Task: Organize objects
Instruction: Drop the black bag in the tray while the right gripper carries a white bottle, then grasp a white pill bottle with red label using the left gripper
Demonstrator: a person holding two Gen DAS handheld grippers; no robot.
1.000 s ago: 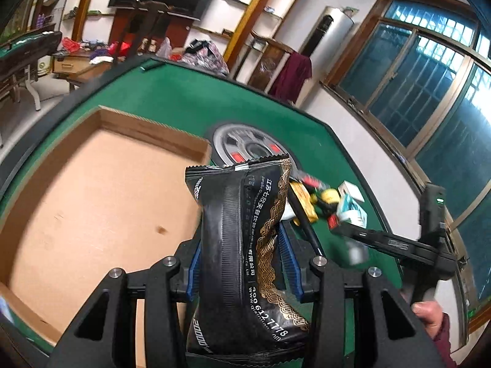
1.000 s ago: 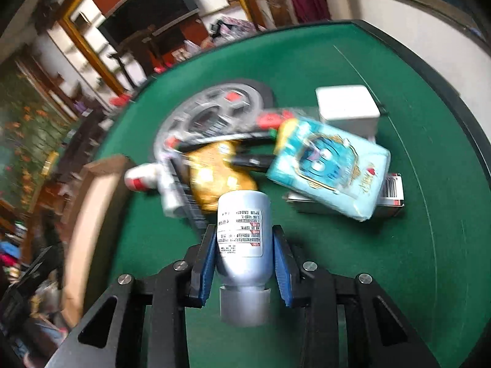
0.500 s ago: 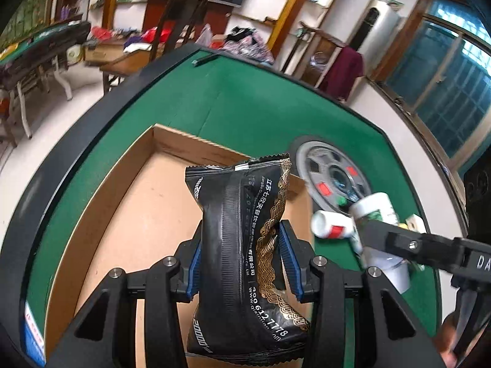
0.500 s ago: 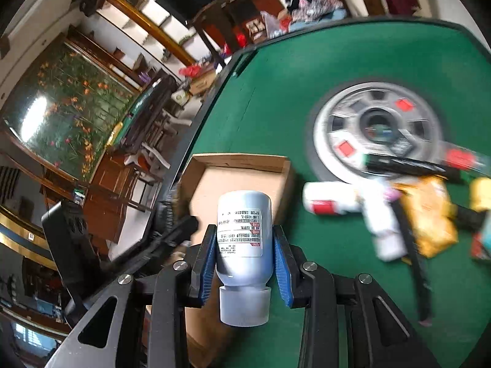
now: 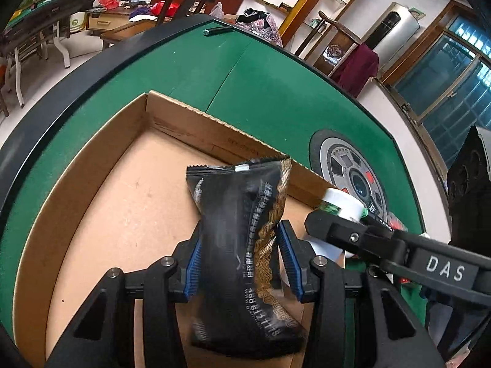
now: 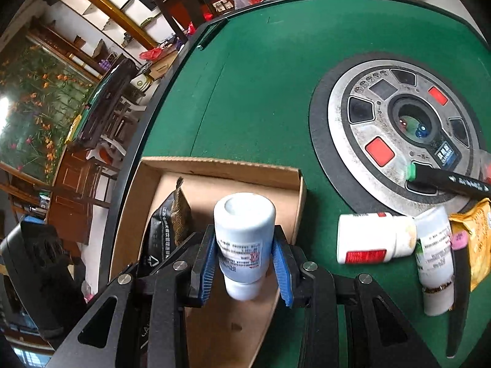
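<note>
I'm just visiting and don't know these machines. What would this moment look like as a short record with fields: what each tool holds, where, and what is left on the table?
Left gripper: jaws shut on a black snack packet, held above the cardboard box
Right gripper: jaws shut on a white bottle, held over the box's right edge
Box contents: nothing seen lying inside
Left on the green table: white bottle with red label, a second white bottle, yellow packet, black marker
Table centre: round control panel

both wrist views over cardboard box (image 5: 101,214)
</note>
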